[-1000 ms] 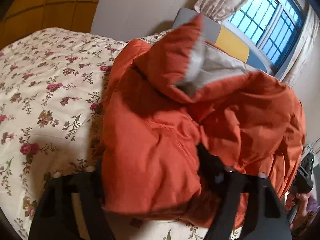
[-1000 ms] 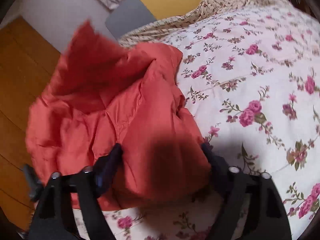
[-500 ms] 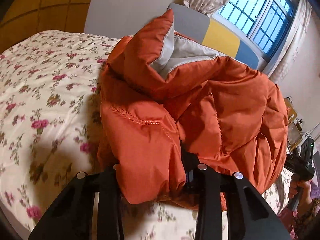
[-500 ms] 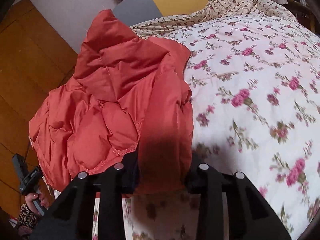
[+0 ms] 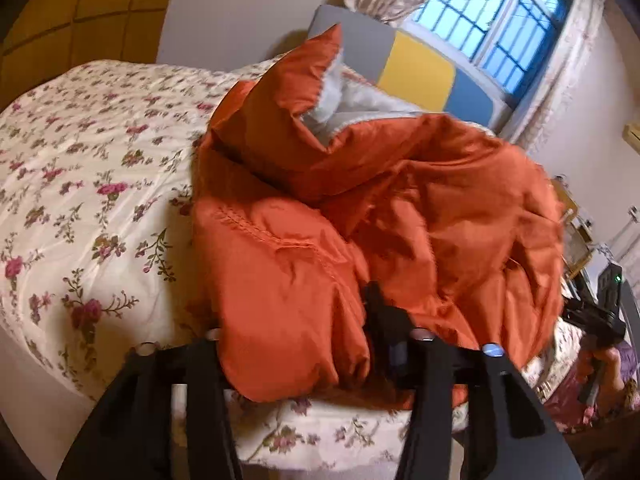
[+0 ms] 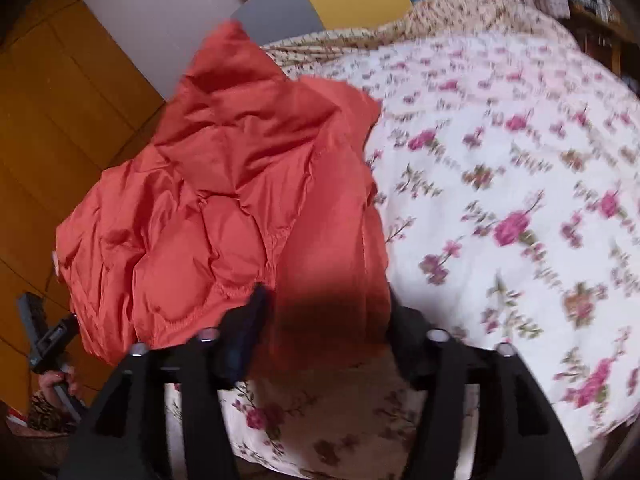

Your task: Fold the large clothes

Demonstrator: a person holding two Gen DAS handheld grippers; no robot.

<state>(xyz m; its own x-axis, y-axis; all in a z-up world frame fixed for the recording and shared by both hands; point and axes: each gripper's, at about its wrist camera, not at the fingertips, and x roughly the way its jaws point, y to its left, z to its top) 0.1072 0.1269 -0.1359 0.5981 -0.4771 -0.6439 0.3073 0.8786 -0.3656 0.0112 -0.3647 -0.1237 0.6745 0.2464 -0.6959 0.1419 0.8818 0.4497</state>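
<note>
An orange puffer jacket (image 5: 400, 208) with a pale grey lining lies bunched on the floral bed cover (image 5: 80, 168), near the bed's front edge. My left gripper (image 5: 296, 328) has its fingers apart around a padded fold of the jacket, which fills the gap between them. In the right wrist view the same jacket (image 6: 224, 208) lies left of centre, and my right gripper (image 6: 324, 320) has its fingers apart with a hanging orange fold between them. The fingertips are mostly hidden by cloth.
The bed cover (image 6: 500, 200) spreads to the right in the right wrist view. A grey, yellow and blue headboard (image 5: 420, 68) and a barred window (image 5: 496, 32) stand behind. Wooden wardrobe panels (image 6: 52, 120) rise at left. The other hand-held gripper shows at the right edge of the left wrist view (image 5: 608, 304).
Both grippers closed in on the jacket half a second ago and have now spread wider again. The jacket has sunk lower onto the bed, and both cameras have pulled back slightly.
</note>
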